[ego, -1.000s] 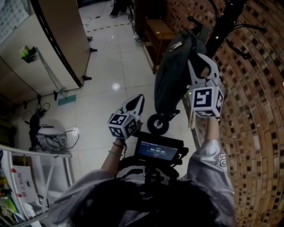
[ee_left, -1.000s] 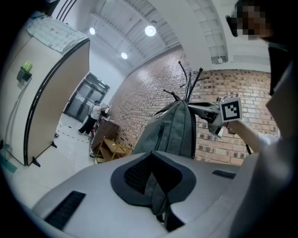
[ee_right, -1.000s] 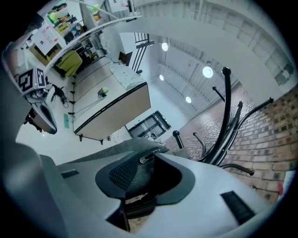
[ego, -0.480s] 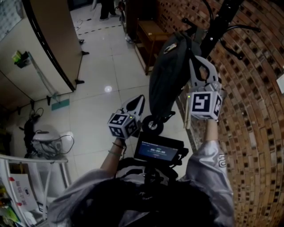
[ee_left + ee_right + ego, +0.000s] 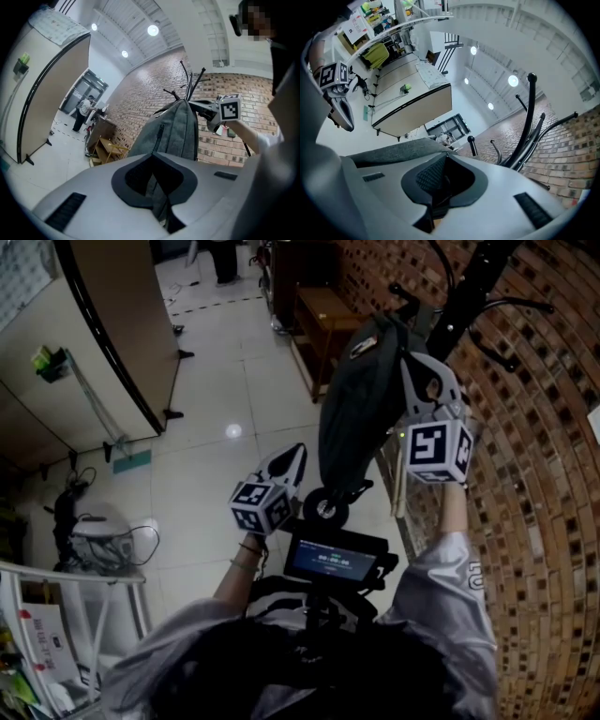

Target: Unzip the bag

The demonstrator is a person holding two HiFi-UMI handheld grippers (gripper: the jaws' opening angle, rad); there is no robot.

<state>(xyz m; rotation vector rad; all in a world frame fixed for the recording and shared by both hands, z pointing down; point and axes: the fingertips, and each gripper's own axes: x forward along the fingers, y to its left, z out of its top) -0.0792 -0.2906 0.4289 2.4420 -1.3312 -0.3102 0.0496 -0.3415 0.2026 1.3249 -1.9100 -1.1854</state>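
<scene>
A dark grey backpack hangs from a black coat rack against the brick wall. My right gripper is up at the bag's top. In the right gripper view its jaws are closing, and a small dark piece, seemingly the zipper pull, sits pinched between the pads beside the grey bag fabric. My left gripper hovers lower, left of the bag's bottom and apart from it. In the left gripper view its jaws look shut, with the backpack hanging beyond them.
A black wheel stands on the floor under the bag. A wooden stool stands behind it by the brick wall. A beige partition is at the left. A screen device sits at my chest.
The right gripper's jaws have narrowed at the top of the bag. The left gripper has hardly moved. The head view has shifted slightly.
</scene>
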